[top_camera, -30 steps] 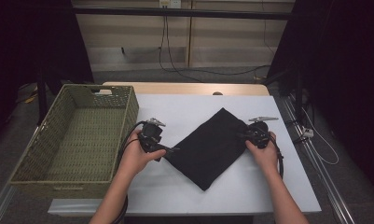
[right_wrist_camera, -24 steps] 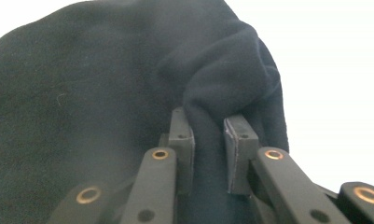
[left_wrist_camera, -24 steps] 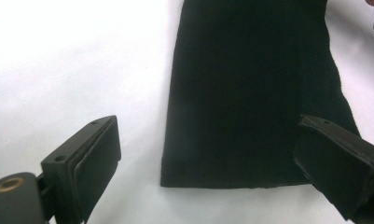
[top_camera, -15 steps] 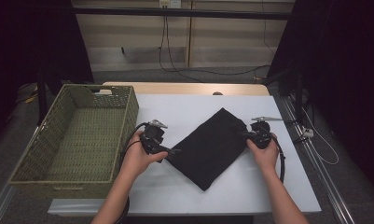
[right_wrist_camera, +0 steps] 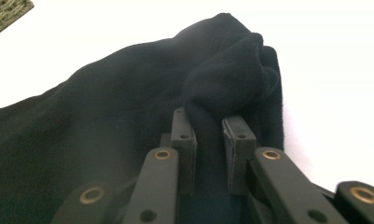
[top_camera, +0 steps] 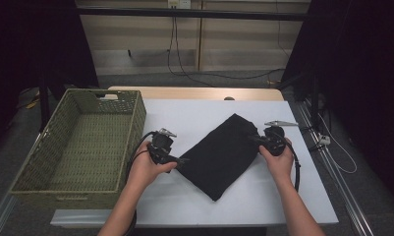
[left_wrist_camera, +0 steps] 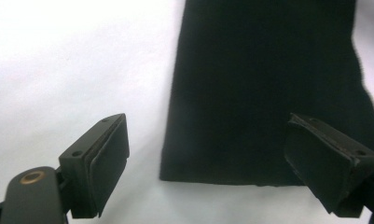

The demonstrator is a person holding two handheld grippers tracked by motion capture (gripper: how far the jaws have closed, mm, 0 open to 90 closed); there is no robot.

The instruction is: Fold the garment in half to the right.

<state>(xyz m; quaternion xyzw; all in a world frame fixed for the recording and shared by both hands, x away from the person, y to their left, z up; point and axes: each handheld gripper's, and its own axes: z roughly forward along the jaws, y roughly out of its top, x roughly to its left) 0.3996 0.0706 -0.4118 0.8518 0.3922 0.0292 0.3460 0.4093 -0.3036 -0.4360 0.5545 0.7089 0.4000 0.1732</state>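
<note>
While the black cloth (top_camera: 219,155) lies folded and slanted across the middle of the white table (top_camera: 194,118), each end gets its own treatment. Right gripper (top_camera: 256,141) is clamped on a bunched fold at the far-right end, prob. to lift or fold it over. Left gripper (top_camera: 182,160) sits at the near-left edge w/ jaws wide apart, nothing between the pads yet; they've just been closing a bit, likely lining up for the matching pinch. Woven basket (top_camera: 81,142) stands just beside, at the table's left, touching nothing, maybe where the cloth ends up. Beyond: wood bench edge (top_camera: 194,93), cables on pale wall panels (top_camera: 184,39), dark curtains (top_camera: 351,73) both sides.
</note>
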